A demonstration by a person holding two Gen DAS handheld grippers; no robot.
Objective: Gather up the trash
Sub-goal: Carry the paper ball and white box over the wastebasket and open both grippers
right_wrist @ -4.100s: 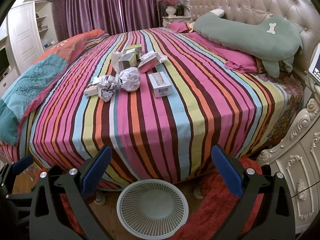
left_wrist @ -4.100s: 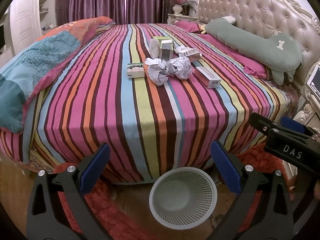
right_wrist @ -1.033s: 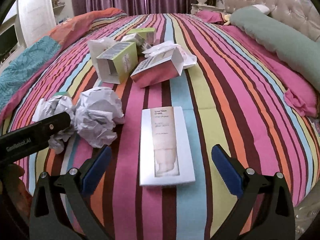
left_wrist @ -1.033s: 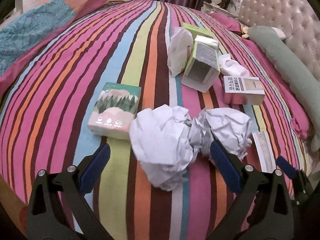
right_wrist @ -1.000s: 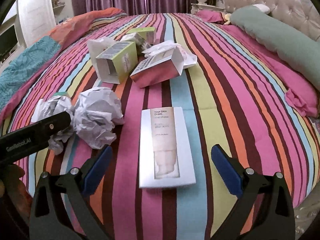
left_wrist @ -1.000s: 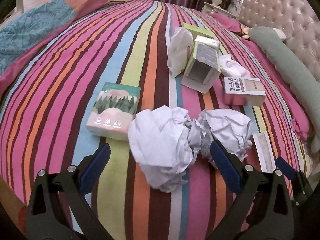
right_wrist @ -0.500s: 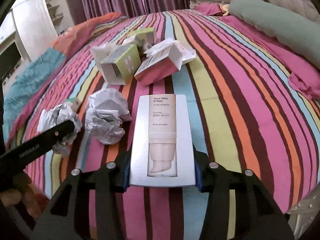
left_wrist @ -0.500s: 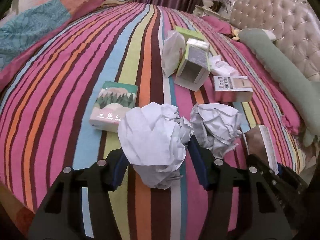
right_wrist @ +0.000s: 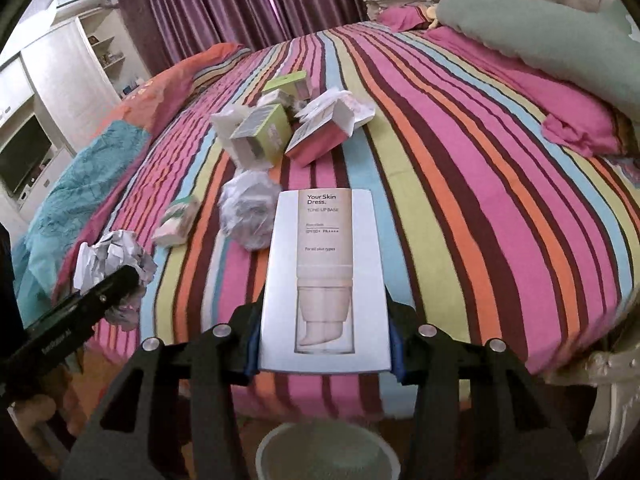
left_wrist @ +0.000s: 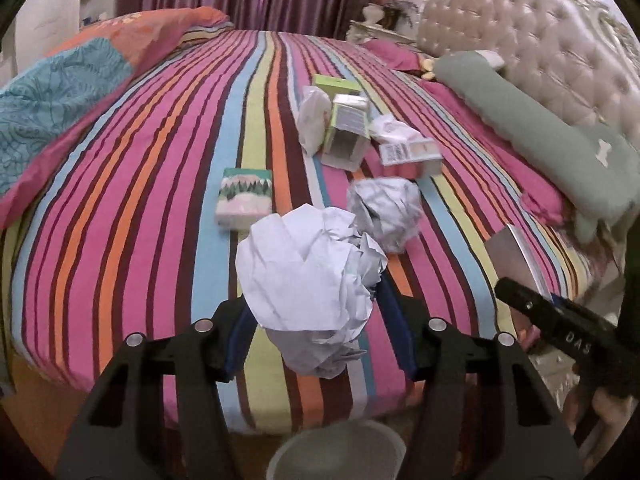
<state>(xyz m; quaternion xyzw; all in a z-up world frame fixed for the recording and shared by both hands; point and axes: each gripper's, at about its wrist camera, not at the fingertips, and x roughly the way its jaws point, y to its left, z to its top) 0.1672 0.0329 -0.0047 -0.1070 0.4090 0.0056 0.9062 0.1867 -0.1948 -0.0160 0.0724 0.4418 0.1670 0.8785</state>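
Note:
My left gripper (left_wrist: 316, 320) is shut on a big crumpled white paper ball (left_wrist: 308, 280) and holds it above the bed's front edge. My right gripper (right_wrist: 324, 344) is shut on a white skin-cream box (right_wrist: 324, 276), held flat above the bed edge. A white mesh basket (left_wrist: 336, 456) sits on the floor below; it also shows in the right wrist view (right_wrist: 328, 452). A second paper ball (left_wrist: 384, 212), a small forest-print box (left_wrist: 244, 196), a green box (left_wrist: 346, 132) and a pink box (right_wrist: 320, 140) lie on the striped bed.
The striped bedspread (left_wrist: 160, 200) drops off at the near edge. A teal and orange quilt (left_wrist: 48, 100) lies left, a green bone pillow (left_wrist: 560, 140) and tufted headboard (left_wrist: 560, 40) right. A cream nightstand (right_wrist: 616, 400) stands at the right.
Both grippers closed, the left on the paper ball, the right on the skin-cream box, and have lifted and pulled back toward the bed edge. The basket is back in view below.

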